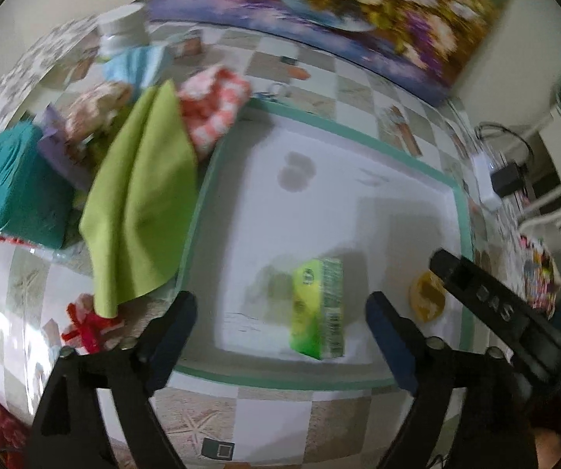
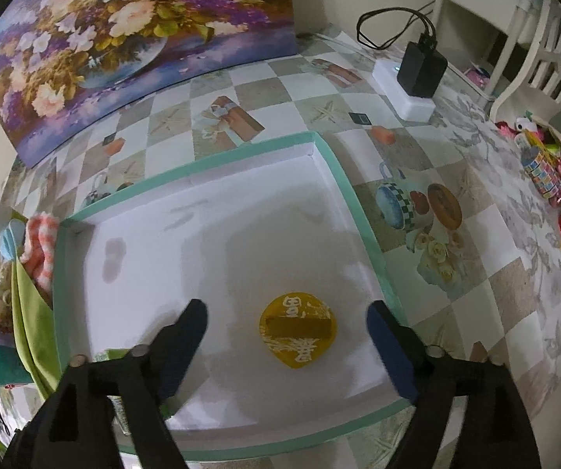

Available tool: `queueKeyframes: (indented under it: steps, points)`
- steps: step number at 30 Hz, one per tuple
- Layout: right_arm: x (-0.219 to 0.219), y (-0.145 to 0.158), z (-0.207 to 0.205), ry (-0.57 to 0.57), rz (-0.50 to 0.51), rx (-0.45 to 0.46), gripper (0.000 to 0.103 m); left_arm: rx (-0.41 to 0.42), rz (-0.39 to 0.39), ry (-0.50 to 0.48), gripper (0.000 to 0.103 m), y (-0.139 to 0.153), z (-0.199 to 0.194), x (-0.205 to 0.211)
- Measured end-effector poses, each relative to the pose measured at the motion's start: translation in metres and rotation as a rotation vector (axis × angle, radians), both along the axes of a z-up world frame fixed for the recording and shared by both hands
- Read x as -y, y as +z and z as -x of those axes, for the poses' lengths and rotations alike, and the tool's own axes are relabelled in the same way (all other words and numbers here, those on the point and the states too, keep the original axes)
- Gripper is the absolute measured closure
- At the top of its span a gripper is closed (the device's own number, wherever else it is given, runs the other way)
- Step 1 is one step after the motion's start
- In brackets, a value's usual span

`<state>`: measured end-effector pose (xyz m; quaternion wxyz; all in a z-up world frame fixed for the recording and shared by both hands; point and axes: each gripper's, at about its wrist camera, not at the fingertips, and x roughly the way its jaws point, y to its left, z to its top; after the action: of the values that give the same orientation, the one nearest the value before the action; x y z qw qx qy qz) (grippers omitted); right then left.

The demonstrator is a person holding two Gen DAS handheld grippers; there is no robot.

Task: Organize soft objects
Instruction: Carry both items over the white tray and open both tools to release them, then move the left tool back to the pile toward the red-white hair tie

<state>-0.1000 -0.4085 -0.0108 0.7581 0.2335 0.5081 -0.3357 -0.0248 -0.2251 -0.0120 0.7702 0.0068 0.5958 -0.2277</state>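
A shallow white tray with a teal rim (image 1: 463, 211) (image 2: 343, 179) lies on the checked tablecloth. In it are a green tissue pack (image 1: 317, 308) and a round yellow pad with white characters (image 2: 298, 330), which also shows in the left wrist view (image 1: 426, 298). My left gripper (image 1: 280, 326) is open and empty above the tray's near edge, the pack between its fingers' line. My right gripper (image 2: 286, 332) is open and empty just over the yellow pad. A pile of soft things lies left of the tray: a green cloth (image 1: 140, 203), a red-white checked cloth (image 1: 214, 107), a teal sponge (image 1: 15, 187).
A flower painting (image 2: 124, 39) leans on the wall behind the table. A white power strip with a black adapter (image 2: 417, 78) sits at the back right. A box of colourful items (image 2: 546, 164) stands at the right edge. A red ribbon bow (image 1: 89, 326) lies near the left gripper.
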Motion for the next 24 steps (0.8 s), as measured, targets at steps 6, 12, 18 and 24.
queueKeyframes:
  steps: [6,12,18,24]
  points:
    - [-0.005,0.004,-0.002,0.022,0.017,0.005,0.0,-0.071,0.049,0.085,0.008,0.002,-0.014,-0.025]
    - [-0.002,0.016,0.004,0.004,0.012,0.051,0.0,-0.105,0.045,0.148,0.008,0.011,-0.024,-0.052]
    - [0.004,0.048,0.019,-0.036,0.047,0.145,0.0,-0.058,-0.011,0.181,0.008,0.03,-0.028,-0.08]
    - [0.01,0.071,0.036,-0.082,0.07,0.21,0.0,-0.035,0.001,0.253,0.008,0.044,-0.036,-0.115]
